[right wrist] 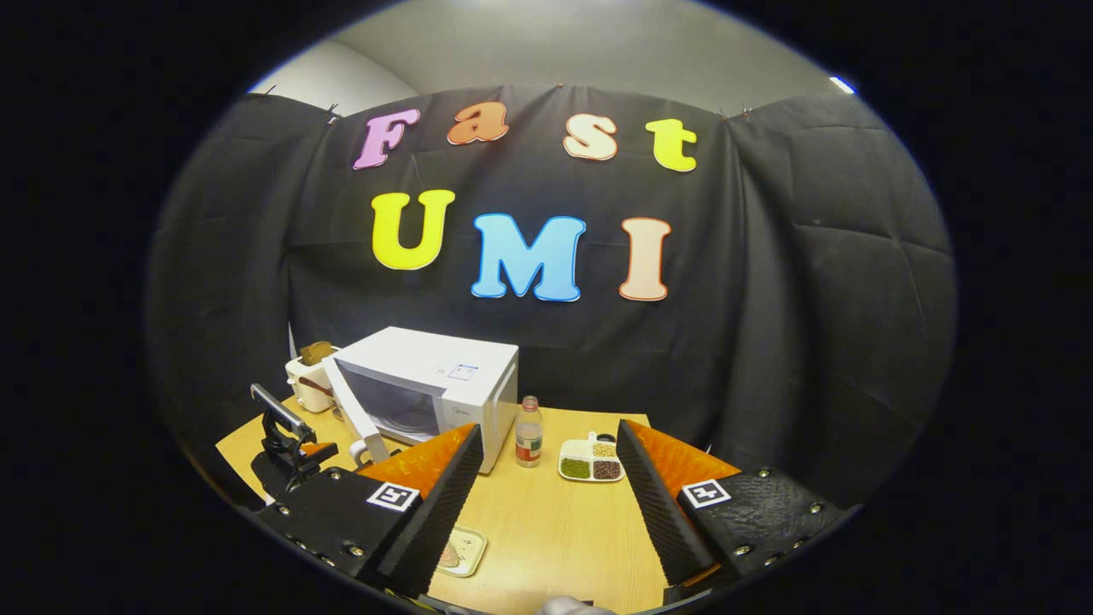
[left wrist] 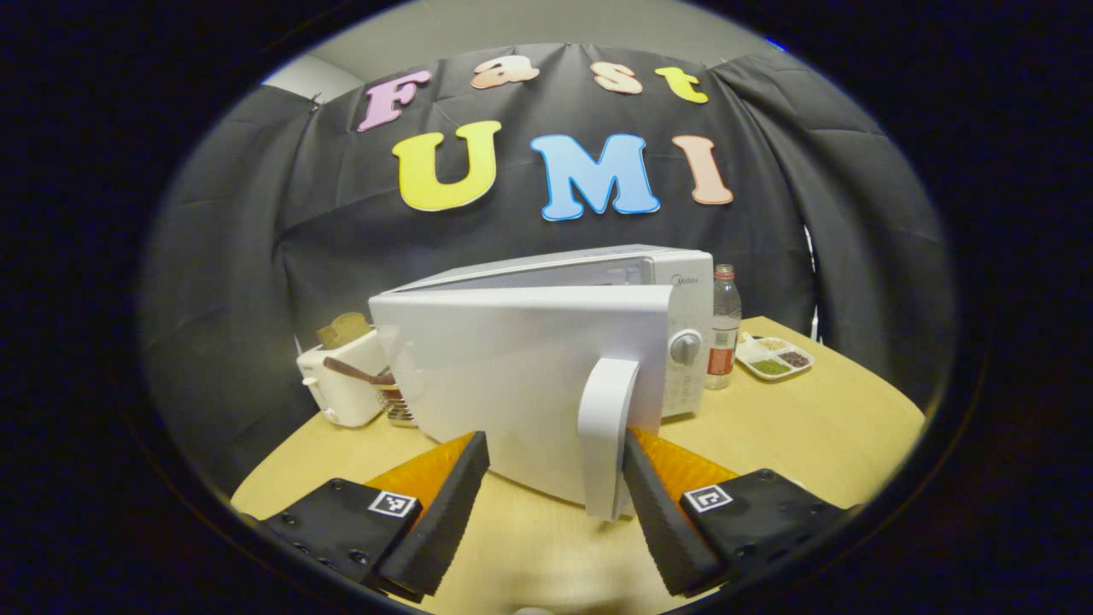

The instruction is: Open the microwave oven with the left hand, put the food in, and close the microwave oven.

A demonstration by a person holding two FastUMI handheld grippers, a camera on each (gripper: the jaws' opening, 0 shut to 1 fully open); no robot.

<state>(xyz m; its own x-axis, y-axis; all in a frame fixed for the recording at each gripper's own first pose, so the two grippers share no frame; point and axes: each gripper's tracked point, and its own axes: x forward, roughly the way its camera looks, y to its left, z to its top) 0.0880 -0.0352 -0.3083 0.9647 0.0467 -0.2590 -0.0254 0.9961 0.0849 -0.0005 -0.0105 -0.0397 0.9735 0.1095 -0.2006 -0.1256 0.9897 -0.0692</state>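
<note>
A: Where is the microwave (left wrist: 675, 333)?
B: On the bench (left wrist: 794, 418), its door (left wrist: 512, 376) swung partly open — the left tool (left wrist: 555, 465) has fingers apart, the handle (left wrist: 608, 436) between them.
A: The right tool (right wrist: 548, 465)?
B: Also spread apart — the food plate (right wrist: 461, 553) lies below it.

We're standing in a staged recording booth, not a real kitchen. Black cloth (right wrist: 768, 299) is hanging in folds across the whole back of both views, clipped along its top edge, and a plain pale wall (right wrist: 581, 43) is showing above it at the top of the frame. Kitchen props are sitting on one light wooden table (right wrist: 555, 530) low in the picture: a white microwave (right wrist: 444, 376), a toaster (left wrist: 341, 389) at mid-left, a bottle (right wrist: 528, 431), and a divided dish (right wrist: 589, 461) just right of centre.
</note>
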